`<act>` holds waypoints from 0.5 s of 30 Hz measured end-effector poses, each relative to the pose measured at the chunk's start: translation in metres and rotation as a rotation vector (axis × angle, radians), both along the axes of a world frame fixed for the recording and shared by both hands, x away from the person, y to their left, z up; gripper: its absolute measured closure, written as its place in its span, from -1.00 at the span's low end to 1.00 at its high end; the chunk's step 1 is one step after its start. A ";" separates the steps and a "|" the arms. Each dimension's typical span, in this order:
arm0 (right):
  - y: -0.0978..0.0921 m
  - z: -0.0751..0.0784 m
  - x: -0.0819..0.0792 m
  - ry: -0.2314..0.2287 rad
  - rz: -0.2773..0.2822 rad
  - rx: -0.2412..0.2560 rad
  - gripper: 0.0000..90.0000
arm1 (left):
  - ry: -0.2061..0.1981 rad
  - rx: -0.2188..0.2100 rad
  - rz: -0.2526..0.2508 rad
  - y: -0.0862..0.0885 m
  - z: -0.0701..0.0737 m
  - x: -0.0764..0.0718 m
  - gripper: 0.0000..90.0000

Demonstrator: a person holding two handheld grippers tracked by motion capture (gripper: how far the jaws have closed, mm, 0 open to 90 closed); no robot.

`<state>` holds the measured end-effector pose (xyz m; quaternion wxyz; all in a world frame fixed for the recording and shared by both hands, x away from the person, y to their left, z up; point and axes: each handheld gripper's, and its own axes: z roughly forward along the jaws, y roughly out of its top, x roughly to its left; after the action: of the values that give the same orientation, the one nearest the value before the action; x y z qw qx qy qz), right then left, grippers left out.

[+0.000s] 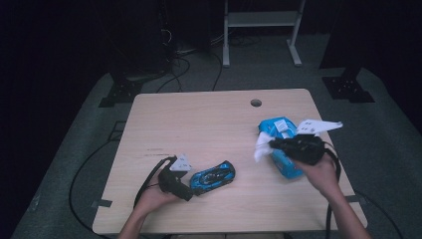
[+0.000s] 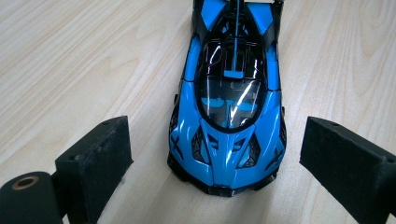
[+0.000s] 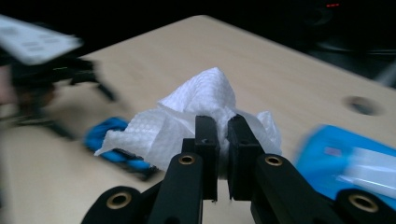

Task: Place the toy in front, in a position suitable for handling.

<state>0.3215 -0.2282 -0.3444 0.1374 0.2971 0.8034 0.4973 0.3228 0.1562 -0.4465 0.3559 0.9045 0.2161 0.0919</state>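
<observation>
While the left tool (image 1: 191,191) sits spread wide at the nose of the blue car (image 1: 213,176), nothing's actually gripped on that side yet. In the left gripper view the car (image 2: 229,107) stands between the two jaws with a gap on each side, wheels down on the surface (image 1: 199,124). Over on the right, the right tool (image 1: 272,145) is clamped on a white wipe (image 3: 187,121), held up off the wood just beside the blue wipe pack (image 1: 281,149).

So my read: the wipe's out of the pack and in hand, the car's lined up but not held. Looks like the cleaning itself hasn't started. What's left is steadying the car and bringing the wipe over to it.

Surface is a pale wood top with a cable hole (image 1: 256,103) near the far edge. Room's dark, grey carpet, cables trailing on the floor, a white frame (image 1: 261,30) at the back.
</observation>
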 end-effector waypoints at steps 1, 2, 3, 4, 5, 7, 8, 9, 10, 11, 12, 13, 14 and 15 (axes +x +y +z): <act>0.011 -0.002 -0.005 0.014 0.044 0.005 0.86 | -0.002 0.002 -0.003 0.000 0.000 0.000 -0.81; 0.022 -0.006 -0.008 0.039 0.090 0.013 0.86 | -0.002 0.002 -0.003 0.000 0.000 0.000 -0.81; 0.033 -0.010 -0.010 0.071 0.134 0.019 0.86 | 0.000 -0.001 -0.009 -0.001 0.000 -0.001 -0.81; 0.033 -0.010 -0.010 0.071 0.134 0.019 0.86 | 0.000 -0.001 -0.009 -0.001 0.000 -0.001 -0.81; 0.051 -0.021 -0.011 0.144 0.211 0.048 0.86 | 0.001 0.000 -0.011 -0.002 -0.001 -0.001 -0.81; 0.067 -0.033 -0.007 0.194 0.262 0.042 0.86 | 0.001 0.007 -0.022 -0.003 -0.001 -0.002 -0.81; 0.067 -0.033 -0.007 0.194 0.262 0.042 0.86 | 0.001 0.007 -0.022 -0.003 -0.001 -0.002 -0.81; 0.079 -0.046 -0.001 0.250 0.284 0.027 0.86 | 0.008 -0.006 -0.014 -0.002 -0.002 -0.002 -0.81; 0.079 -0.046 -0.001 0.250 0.284 0.027 0.86 | 0.008 -0.006 -0.014 -0.002 -0.002 -0.002 -0.81; 0.087 -0.058 0.011 0.326 0.292 0.006 0.85 | 0.010 -0.004 -0.017 -0.001 -0.002 0.000 -0.81; 0.089 -0.064 0.016 0.344 0.281 0.002 0.85 | 0.015 -0.007 -0.015 -0.001 -0.003 0.000 -0.81; 0.089 -0.064 0.016 0.344 0.281 0.002 0.85 | 0.015 -0.007 -0.015 -0.001 -0.003 0.000 -0.80; 0.092 -0.068 0.020 0.355 0.271 -0.013 0.84 | 0.019 -0.007 -0.016 -0.001 -0.003 0.001 -0.80; 0.093 -0.072 0.024 0.352 0.251 -0.031 0.84 | 0.020 -0.002 -0.018 -0.001 -0.003 0.001 -0.80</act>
<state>0.3454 -0.1348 -0.4160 -0.0632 0.2748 0.8533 0.4385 0.3240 0.1554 -0.4497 0.3552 0.9071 0.2115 0.0793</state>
